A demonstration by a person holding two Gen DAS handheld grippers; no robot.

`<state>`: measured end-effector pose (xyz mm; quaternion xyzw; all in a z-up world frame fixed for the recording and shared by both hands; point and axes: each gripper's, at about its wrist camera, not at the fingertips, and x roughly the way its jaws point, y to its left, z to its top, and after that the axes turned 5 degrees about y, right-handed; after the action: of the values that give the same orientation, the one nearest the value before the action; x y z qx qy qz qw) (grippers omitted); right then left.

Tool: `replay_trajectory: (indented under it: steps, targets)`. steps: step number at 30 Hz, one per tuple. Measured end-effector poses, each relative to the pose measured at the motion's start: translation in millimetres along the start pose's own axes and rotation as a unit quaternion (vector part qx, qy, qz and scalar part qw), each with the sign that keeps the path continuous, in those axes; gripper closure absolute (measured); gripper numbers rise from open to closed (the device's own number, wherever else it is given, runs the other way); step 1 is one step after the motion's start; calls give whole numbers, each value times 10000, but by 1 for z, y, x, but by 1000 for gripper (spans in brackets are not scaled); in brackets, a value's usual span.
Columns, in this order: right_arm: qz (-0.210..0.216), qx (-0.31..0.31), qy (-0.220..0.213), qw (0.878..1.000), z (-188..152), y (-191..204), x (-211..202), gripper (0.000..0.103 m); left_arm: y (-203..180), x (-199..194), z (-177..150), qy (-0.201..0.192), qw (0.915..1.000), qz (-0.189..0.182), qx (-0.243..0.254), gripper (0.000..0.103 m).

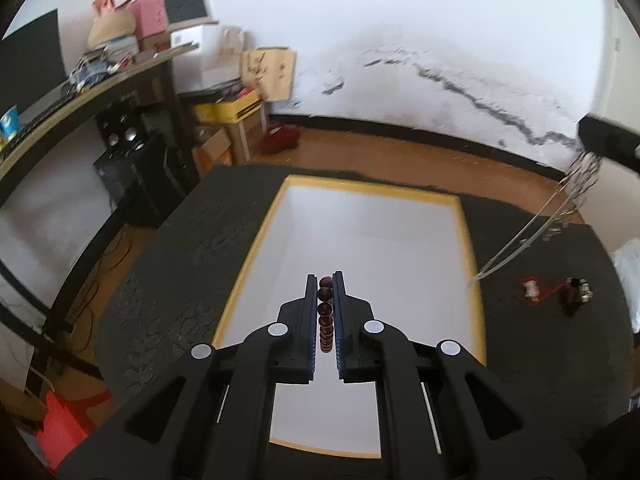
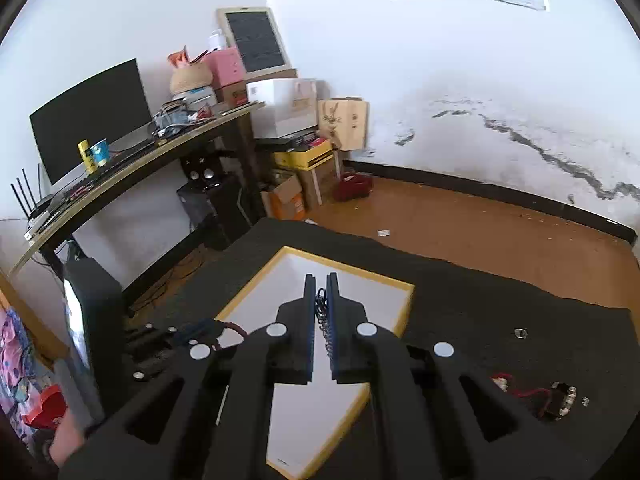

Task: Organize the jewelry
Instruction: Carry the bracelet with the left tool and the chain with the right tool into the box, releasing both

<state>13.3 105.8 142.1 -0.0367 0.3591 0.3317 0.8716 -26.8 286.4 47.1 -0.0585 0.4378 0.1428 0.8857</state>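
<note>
white tray [image 1: 372,240]: bare floor | yellow rim [image 1: 474,264]: raised edge | red-corded trinkets [image 1: 556,290]: right

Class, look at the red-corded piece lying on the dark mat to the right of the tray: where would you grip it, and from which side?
Grip the red-corded piece across its thin cord, midway between the end charms, coming straight down from above. It lies flat on the dark mat, so side approaches probably find no edge.

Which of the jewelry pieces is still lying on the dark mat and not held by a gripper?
The red cord piece, right of the yellow-rimmed tray. The dark bead bracelet sits in the left gripper; the metal chain in the right gripper.
</note>
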Motion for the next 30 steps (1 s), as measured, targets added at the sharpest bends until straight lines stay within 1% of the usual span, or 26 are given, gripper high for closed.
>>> replay_trajectory:
  steps: [4, 7, 14, 16, 25, 30]
  targets:
    - [110, -57, 94, 9999, 0, 9, 21, 97, 19, 26, -5, 208, 9996, 98, -139, 96]
    - [144, -81, 185, 9997, -5, 12, 33, 97, 22, 42, -9, 346, 9992, 105, -146, 96]
    - [109, -25, 438, 9990, -20, 5, 56, 97, 12, 86, -17, 781, 9969, -8, -108, 96]
    - [102, -6, 482, 9988, -23, 6, 61, 97, 8, 97, -19, 871, 9962, 43, -45, 96]
    - [59, 74, 575, 9983, -26, -2, 67, 97, 1, 111, -24, 1041, 9945, 113, 39, 96]
    - [58, 75, 610, 9981, -26, 0, 69, 97, 4, 114, -23, 1043, 9945, 107, 33, 96]
